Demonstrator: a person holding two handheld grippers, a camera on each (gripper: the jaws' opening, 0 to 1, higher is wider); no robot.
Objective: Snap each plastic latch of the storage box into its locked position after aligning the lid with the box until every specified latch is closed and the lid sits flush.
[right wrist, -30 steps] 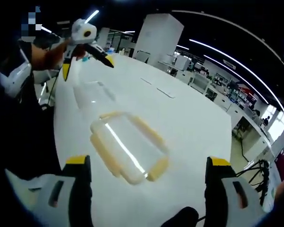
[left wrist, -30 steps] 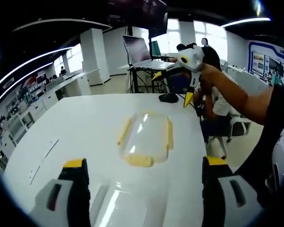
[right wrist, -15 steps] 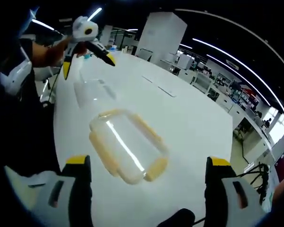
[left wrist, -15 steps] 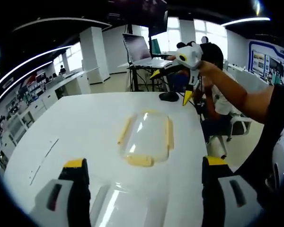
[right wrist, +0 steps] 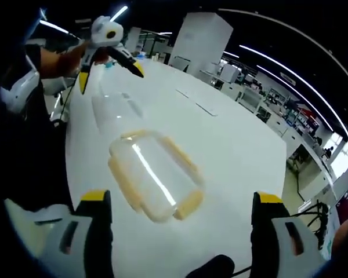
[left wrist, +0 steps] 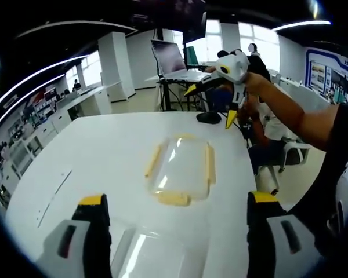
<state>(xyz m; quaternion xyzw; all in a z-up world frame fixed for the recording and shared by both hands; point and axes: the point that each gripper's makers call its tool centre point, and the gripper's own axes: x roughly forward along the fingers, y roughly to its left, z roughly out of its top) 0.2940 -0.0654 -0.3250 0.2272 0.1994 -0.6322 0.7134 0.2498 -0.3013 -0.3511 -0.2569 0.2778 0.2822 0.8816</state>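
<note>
A clear plastic piece with yellow latches (left wrist: 182,168) lies flat in the middle of the white table (left wrist: 104,150); it also lies between the jaws in the right gripper view (right wrist: 153,176). A second clear piece without latches (left wrist: 148,255) rests just below my left gripper (left wrist: 177,198), which is open and empty above it. That same clear piece (right wrist: 113,107) lies under the left gripper (right wrist: 110,78) in the right gripper view. My right gripper (right wrist: 181,196) is open and empty, held in the air beyond the latched piece (left wrist: 210,104).
A laptop on a stand (left wrist: 171,61) and a black mouse (left wrist: 209,119) sit at the table's far edge. A seated person (left wrist: 267,116) is beside it. Thin strips (right wrist: 206,110) lie on the table. Desks and pillars stand farther off.
Both views shifted slightly with the hands. The right gripper drifted a little in the air. Both clear pieces stay where they were, and both grippers stay open.
</note>
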